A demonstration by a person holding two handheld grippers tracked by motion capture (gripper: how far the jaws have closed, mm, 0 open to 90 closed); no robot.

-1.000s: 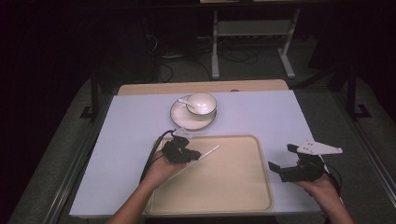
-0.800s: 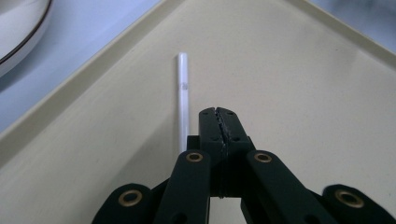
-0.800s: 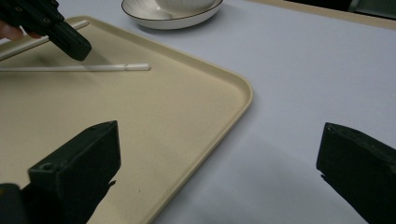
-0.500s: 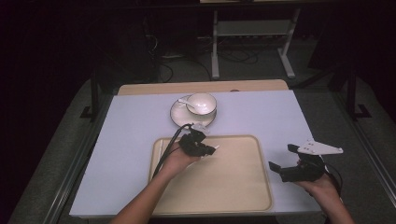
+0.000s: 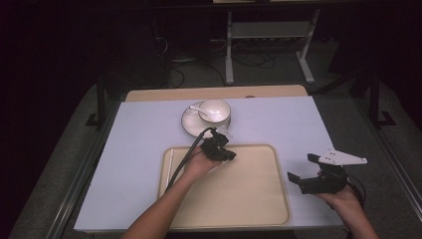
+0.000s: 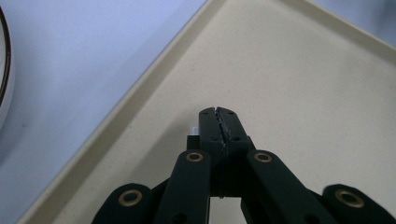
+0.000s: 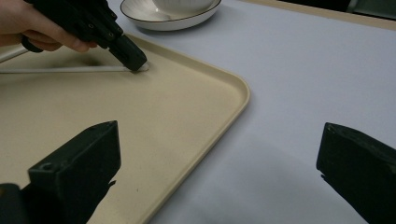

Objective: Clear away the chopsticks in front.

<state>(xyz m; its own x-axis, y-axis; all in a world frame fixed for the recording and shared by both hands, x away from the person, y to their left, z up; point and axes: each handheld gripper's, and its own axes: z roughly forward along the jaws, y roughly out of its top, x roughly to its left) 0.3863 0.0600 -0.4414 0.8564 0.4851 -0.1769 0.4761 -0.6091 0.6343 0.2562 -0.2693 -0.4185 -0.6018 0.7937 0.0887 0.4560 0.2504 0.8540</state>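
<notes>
Left gripper (image 5: 230,155) over far left part of beige tray (image 5: 249,199), jaws pressed together on end of thin white stick (image 7: 70,69) lying along tray floor. Right gripper (image 5: 302,169) held off tray's right edge, jaws wide apart, nothing between. Cup (image 5: 215,109) on saucer (image 5: 191,124) beyond tray.

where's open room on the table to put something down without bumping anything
Free: the mat left of the tray, its far right corner beyond the right tongs, and the tray's near half. Crowded: the tray's far edge, where the left tongs hold a white stick near the cup and saucer.
</notes>
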